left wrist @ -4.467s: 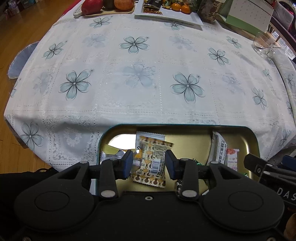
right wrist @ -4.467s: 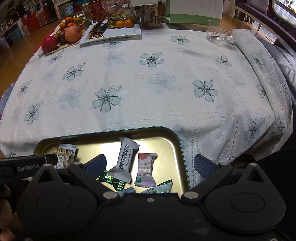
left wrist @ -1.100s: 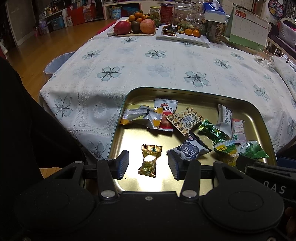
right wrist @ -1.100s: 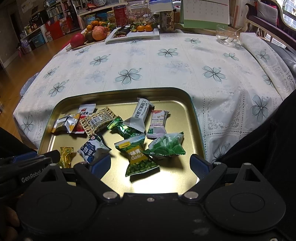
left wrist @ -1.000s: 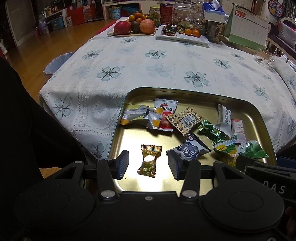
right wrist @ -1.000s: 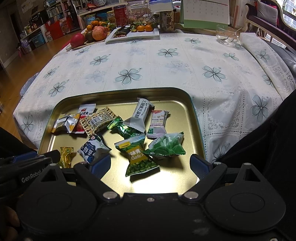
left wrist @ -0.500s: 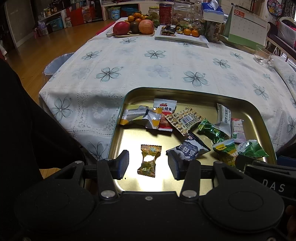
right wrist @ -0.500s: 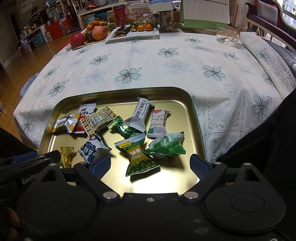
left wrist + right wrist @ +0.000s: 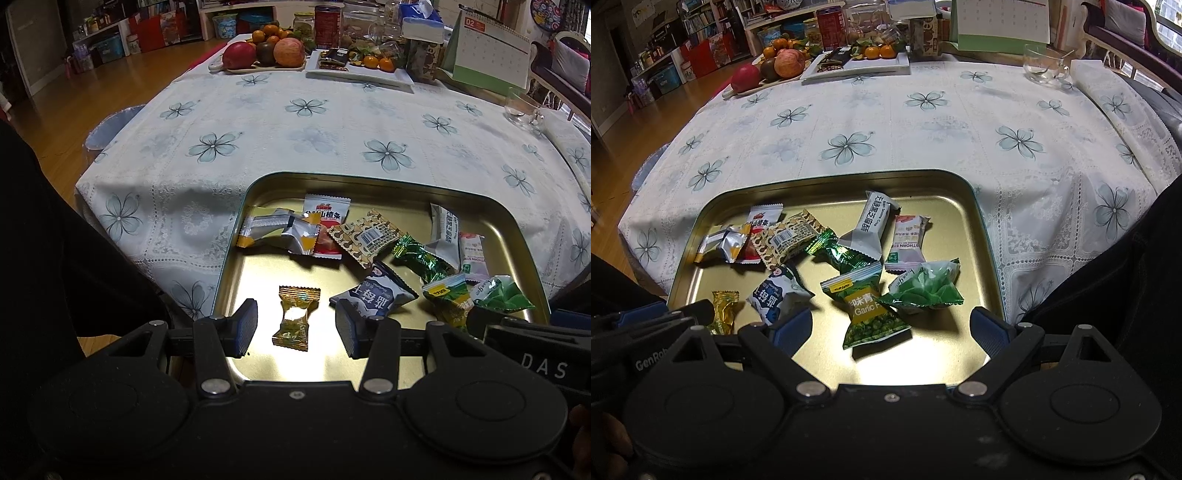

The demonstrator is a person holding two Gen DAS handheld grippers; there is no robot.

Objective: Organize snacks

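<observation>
I am holding the left gripper (image 9: 294, 328) over the near-left corner of the gold tray (image 9: 369, 179), jaws moderately spread and empty around the small gold candy (image 9: 295, 312). It is looking light, crinkly and slippery, so I am judging its plump middle the safest hold, not the twisted ends. The right gripper (image 9: 892, 328) is gaping wide, empty, near the green garlic-pea packet (image 9: 868, 308).

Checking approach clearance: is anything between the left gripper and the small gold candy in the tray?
Nothing visible. The gold candy lies alone on bare tray floor, framed by the open left gripper; the blue-white packet sits just right.
</observation>
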